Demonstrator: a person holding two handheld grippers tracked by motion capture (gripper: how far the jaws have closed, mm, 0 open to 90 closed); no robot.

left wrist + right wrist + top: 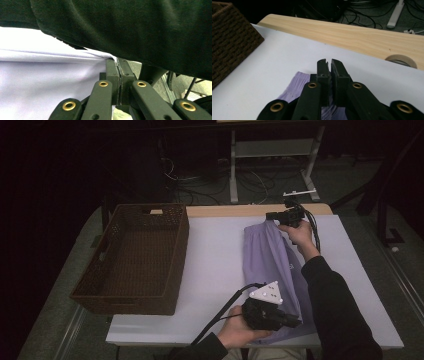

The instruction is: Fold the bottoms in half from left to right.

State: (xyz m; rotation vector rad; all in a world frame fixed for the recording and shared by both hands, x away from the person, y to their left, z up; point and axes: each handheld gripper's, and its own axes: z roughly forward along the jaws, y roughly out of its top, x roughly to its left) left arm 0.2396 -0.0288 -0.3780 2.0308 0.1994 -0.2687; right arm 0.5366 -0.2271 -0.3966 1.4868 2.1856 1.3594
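Evidently soft goods: a lilac garment point(270, 260), thin and limp, is laid lengthwise on the white table point(215, 255), to the right of a brown wicker basket point(135, 257). Its far end, gathered into fine pleats, looks like a waistband. The near end hangs at the table's front edge.

Handling, as judged:
- Light; no stiffness, so it will sag and fold wherever it is not supported.
- Fabric looks smooth, so a shallow pinch could slip out. A bite well past the hem is advised.
- Not fragile; tugging risks only stretching or creasing.
- Best taken at two ends or corners, as is being done, so the cloth stays spread between the holds.

Left claw point(290, 322): seen at the near end of the garment, held low at the table's front edge. In the left gripper view the jaws are pressed together with a thin edge of lilac cloth point(110, 58) caught between the tips. A dark sleeve point(130, 30) crosses above.

Right claw point(272, 216): reached across to the far end, arm stretched forward over the cloth, wrist bent so the jaws point left. In the right gripper view the jaws stand almost together, pleated fabric point(297, 86) bunched beneath and between them; a grip on it is judged likely.

Basket appears empty.
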